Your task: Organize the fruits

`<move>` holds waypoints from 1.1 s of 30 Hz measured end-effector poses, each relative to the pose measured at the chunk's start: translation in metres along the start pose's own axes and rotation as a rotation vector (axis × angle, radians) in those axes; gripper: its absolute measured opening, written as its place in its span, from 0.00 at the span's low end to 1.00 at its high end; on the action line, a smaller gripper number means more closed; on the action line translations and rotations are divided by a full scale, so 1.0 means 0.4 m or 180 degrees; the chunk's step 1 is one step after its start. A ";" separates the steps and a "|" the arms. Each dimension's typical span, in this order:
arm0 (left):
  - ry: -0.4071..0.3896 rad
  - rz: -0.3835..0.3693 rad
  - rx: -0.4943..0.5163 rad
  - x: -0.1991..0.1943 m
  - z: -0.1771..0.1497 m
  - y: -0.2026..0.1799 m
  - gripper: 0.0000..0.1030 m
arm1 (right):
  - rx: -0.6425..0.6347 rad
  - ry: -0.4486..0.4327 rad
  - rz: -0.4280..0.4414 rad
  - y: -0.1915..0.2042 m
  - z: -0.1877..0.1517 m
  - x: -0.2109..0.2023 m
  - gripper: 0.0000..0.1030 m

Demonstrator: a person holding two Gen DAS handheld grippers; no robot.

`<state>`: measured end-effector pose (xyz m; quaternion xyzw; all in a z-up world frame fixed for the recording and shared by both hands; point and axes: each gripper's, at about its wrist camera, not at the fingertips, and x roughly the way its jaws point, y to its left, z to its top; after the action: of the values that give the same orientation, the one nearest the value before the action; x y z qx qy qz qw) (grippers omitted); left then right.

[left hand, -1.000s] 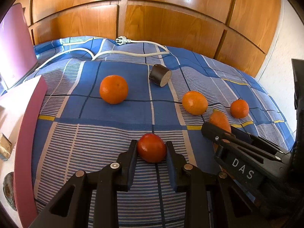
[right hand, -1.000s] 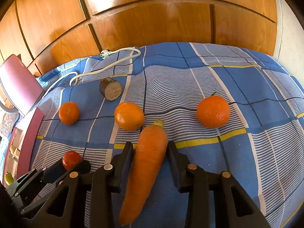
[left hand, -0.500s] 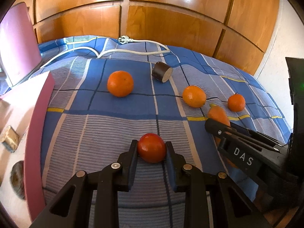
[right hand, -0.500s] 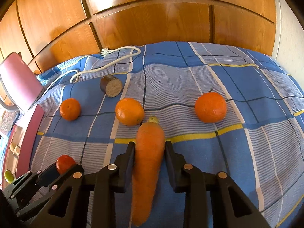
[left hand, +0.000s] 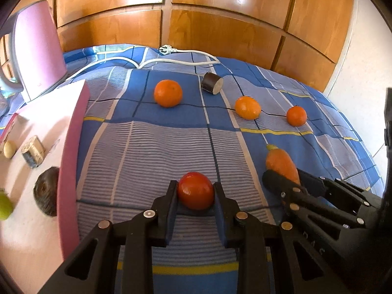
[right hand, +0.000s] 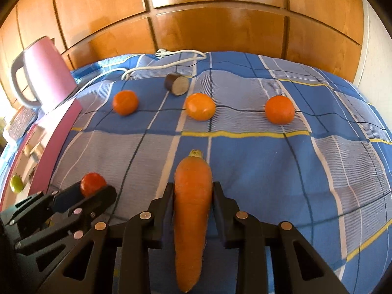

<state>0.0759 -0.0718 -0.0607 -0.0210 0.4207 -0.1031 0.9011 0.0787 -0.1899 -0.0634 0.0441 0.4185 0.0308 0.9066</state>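
My left gripper (left hand: 195, 191) is shut on a red tomato (left hand: 195, 189), held above the blue checked cloth (left hand: 156, 152). It also shows in the right wrist view (right hand: 91, 186). My right gripper (right hand: 193, 191) is shut on a long orange carrot (right hand: 192, 210), which also shows in the left wrist view (left hand: 281, 164). Three oranges lie further back on the cloth (left hand: 168, 93) (left hand: 247, 107) (left hand: 296, 115). A pink tray (left hand: 71, 152) lies at the left with a green fruit (left hand: 5, 207), a brown fruit (left hand: 46, 191) and other small items in it.
A short dark cylinder with a pale cut end (left hand: 212, 83) lies behind the oranges. A white power cable with plug (left hand: 166, 49) runs along the back. A pink kettle (right hand: 44, 73) stands at the left. Wooden panels (left hand: 220, 12) rise behind.
Both grippers have lifted and pulled back with the tomato and the carrot. The view has swung left, so the pink tray and its contents show more.
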 end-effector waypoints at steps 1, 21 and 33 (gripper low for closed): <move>0.0002 0.0007 0.0001 -0.004 -0.003 0.001 0.27 | -0.0013 0.0004 0.0005 0.004 -0.006 -0.003 0.30; 0.0014 0.0084 -0.0013 -0.075 -0.037 0.028 0.27 | -0.0015 0.0124 0.0271 0.050 -0.066 -0.063 0.29; -0.0017 0.0125 -0.0082 -0.096 -0.031 0.047 0.27 | 0.0005 0.0141 0.0396 0.070 -0.074 -0.072 0.29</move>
<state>0.0456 -0.0449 -0.0422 -0.0246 0.4200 -0.0798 0.9037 0.0370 -0.1630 -0.0577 0.0700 0.4350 0.0878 0.8934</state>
